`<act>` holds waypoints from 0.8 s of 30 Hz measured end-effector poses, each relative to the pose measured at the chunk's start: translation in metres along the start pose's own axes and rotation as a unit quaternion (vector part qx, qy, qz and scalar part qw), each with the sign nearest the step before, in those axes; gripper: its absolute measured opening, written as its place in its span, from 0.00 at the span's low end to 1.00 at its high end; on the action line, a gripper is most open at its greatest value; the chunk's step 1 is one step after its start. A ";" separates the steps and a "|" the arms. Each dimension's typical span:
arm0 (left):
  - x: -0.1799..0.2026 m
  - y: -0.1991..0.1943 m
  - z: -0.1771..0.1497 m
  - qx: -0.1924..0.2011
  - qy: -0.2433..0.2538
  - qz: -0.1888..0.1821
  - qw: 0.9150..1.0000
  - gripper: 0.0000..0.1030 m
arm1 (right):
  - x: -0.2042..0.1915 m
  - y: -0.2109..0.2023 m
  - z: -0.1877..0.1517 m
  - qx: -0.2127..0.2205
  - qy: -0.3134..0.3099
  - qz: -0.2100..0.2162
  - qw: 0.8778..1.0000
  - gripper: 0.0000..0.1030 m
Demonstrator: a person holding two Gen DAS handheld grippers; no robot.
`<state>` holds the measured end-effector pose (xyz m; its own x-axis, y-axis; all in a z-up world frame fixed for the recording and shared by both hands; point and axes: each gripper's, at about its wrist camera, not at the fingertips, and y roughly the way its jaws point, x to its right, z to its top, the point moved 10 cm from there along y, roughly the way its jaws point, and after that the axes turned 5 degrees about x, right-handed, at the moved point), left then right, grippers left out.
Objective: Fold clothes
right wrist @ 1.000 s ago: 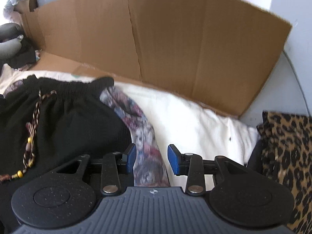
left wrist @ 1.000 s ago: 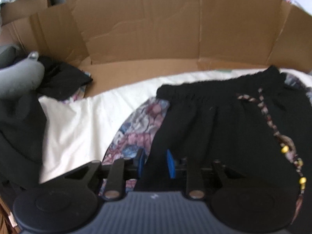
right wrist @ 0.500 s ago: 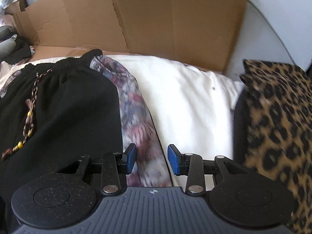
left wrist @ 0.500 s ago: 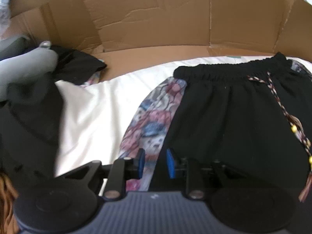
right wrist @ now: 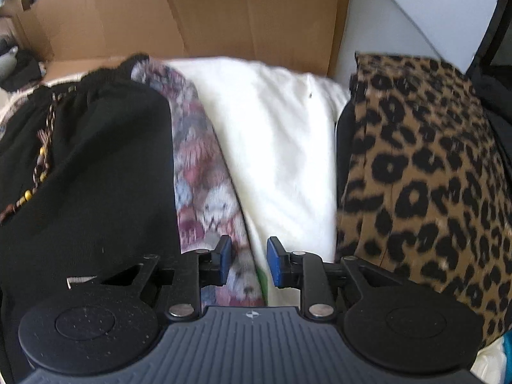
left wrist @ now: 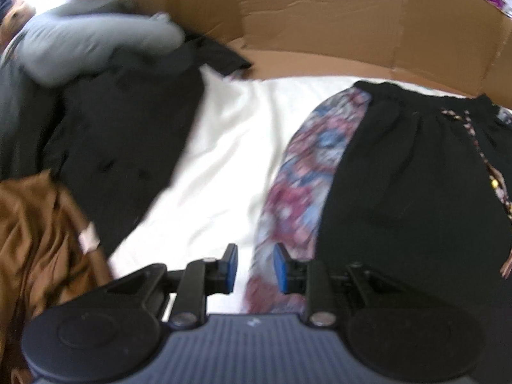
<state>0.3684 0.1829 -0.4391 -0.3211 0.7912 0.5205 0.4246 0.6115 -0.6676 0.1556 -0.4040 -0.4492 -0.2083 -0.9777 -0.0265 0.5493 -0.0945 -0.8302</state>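
A black garment (left wrist: 409, 192) (right wrist: 96, 166) with an elastic waistband and a braided, beaded drawstring (left wrist: 480, 147) (right wrist: 41, 156) lies flat on a white sheet (left wrist: 217, 160) (right wrist: 275, 134). Floral fabric (left wrist: 307, 166) (right wrist: 198, 172) shows along both of its sides. My left gripper (left wrist: 255, 268) hovers at the floral strip's left edge, with a clear gap between its pads and nothing gripped. My right gripper (right wrist: 249, 260) is over the floral strip's right edge. Its jaws are closing, with the fabric edge between them, and a gap still shows.
Brown cardboard walls (left wrist: 320, 32) (right wrist: 192, 16) stand behind the sheet. At the left lies a pile with a black coat (left wrist: 121, 140), a grey garment (left wrist: 92, 41) and brown satin cloth (left wrist: 35, 233). A leopard-print garment (right wrist: 425, 172) lies at the right.
The left gripper slid left off the black garment to the floral edge, bringing the dark pile and brown cloth into view. The right gripper moved right and lower, and its jaws narrowed.
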 end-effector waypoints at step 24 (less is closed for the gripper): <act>-0.065 -0.037 -0.062 -0.090 0.079 0.021 0.993 0.26 | 0.012 -0.027 -0.027 -0.034 -0.042 -0.045 0.998 0.08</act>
<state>0.4257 0.1082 -0.4149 -0.1693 0.7967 0.5802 0.5832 0.5555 -0.5927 0.1162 -0.4086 -0.4423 -0.1846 -0.9782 0.0949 0.4750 -0.1733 -0.8627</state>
